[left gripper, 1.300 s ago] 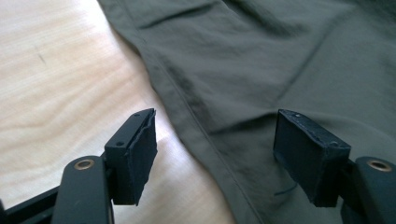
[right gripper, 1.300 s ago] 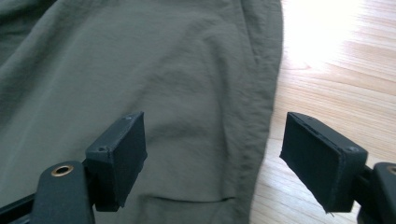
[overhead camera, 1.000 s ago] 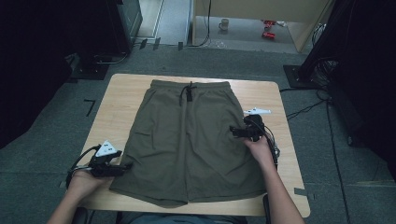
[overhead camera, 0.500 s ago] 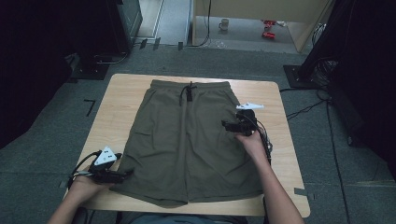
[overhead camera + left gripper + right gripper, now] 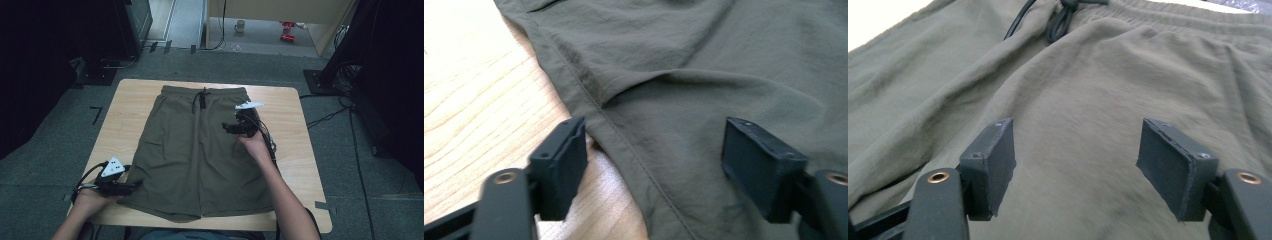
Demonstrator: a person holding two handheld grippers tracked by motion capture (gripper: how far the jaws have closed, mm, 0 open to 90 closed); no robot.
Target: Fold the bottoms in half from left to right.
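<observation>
Olive-green shorts (image 5: 200, 150) lie flat on the wooden table (image 5: 130, 115), waistband and black drawstring (image 5: 202, 97) at the far side. My left gripper (image 5: 132, 187) rests low at the outer edge of the left leg. In the left gripper view its jaws (image 5: 654, 160) straddle the side seam (image 5: 624, 135); they have just been closing, but the pads stand apart from the cloth, so it is open. My right gripper (image 5: 227, 127) hovers over the right upper part of the shorts, pointing left. Its jaws (image 5: 1075, 160) have also just been closing and stay open above the fabric, with the drawstring (image 5: 1058, 22) ahead.
Cables (image 5: 270, 142) trail from the right gripper across the table's right side. A strip of tape (image 5: 322, 205) marks the front right corner. Dark equipment stands flank the table, and a mug (image 5: 241, 25) and red objects (image 5: 287, 31) sit on the floor beyond.
The right gripper has moved away from me and leftward over the shorts, closer to the waistband. The left gripper has stayed at the left leg's edge.
</observation>
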